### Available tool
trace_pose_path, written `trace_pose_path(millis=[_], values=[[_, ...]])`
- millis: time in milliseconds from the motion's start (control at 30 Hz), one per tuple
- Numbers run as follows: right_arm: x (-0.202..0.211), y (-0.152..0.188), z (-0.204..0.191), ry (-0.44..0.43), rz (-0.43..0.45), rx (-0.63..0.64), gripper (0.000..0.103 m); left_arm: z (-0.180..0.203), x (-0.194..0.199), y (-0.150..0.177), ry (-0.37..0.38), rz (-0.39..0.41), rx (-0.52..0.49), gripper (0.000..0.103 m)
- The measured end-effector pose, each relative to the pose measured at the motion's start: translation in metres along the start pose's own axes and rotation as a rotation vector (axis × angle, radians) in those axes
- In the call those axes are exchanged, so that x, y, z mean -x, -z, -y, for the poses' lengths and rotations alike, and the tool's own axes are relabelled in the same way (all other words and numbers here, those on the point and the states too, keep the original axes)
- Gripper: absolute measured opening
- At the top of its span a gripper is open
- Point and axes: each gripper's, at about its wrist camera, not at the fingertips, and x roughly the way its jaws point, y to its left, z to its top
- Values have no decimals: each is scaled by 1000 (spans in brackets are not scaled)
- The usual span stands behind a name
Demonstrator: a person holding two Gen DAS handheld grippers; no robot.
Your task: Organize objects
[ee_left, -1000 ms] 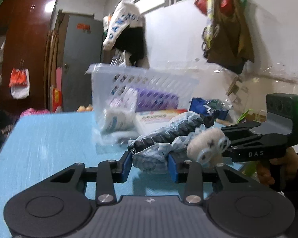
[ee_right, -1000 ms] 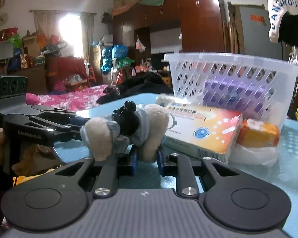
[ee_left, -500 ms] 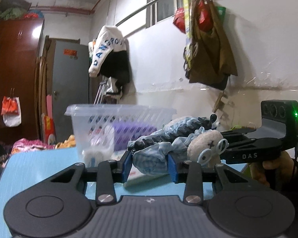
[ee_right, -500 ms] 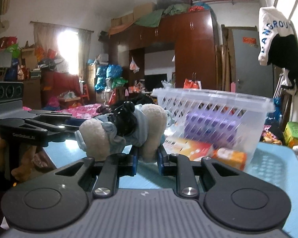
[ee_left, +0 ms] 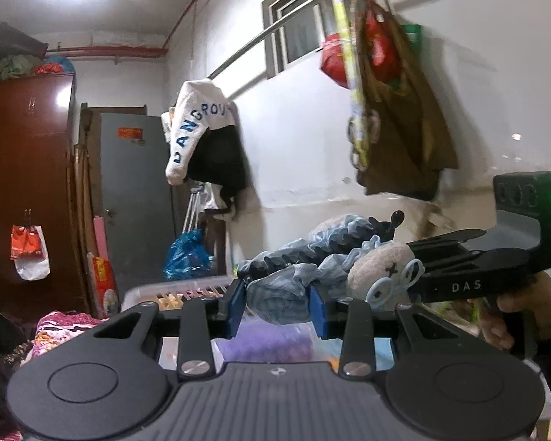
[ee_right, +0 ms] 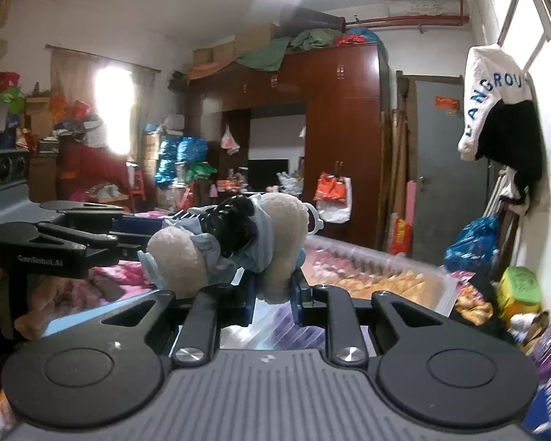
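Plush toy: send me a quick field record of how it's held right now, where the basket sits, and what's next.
item: plush toy, cream body, light blue clothing, dark ruffled part
left tool: pads clamped on the toy's blue cloth
right tool: shut on a cream limb of the toy
support: toy hangs between both tools, off the table
basket: clear plastic, below and just beyond the toy, already holding items
likely next: probably lower the toy into the basket
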Motion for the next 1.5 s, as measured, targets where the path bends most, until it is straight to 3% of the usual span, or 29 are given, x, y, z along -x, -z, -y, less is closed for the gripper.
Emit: trace_pose_path(millis=[233,533,733,800,833,867,933,1033,1133,1300,1367,1500], values=[[-55,-24,30,48,-75,-18,22,-30,-59,-32,-65,-72,32,41],[-137,-16,49,125,-276,-25,22,-77,-130,-15,-164,-263,142,41],[-138,-6,54,141,-313,-55,22,-80,-137,-5,-195,-292,158,41],[-140,-5,57,153,-341,-54,31,-82,-140,-6,-209,-293,157,43],[-141,-4,55,186,-344,-45,46,-82,-142,-6,-224,-300,157,51],[-140,-3,55,229,-346,-36,71,-82,-142,-4,-239,-305,156,59],[-134,-1,55,308,-339,-30,94,-79,-139,-2,-297,-297,129,71],[-99,2,57,292,-267,-81,101,-73,-117,-2,-287,-236,125,86],[-57,9,58,279,-206,-137,103,-61,-86,-1,-244,-193,138,93],[6,37,51,224,-169,-180,103,-35,-36,17,-215,-154,117,95],[21,55,46,182,-167,-201,103,-29,-17,35,-174,-158,135,95],[31,94,27,108,-181,-270,103,-25,5,71,-165,-170,162,95]])
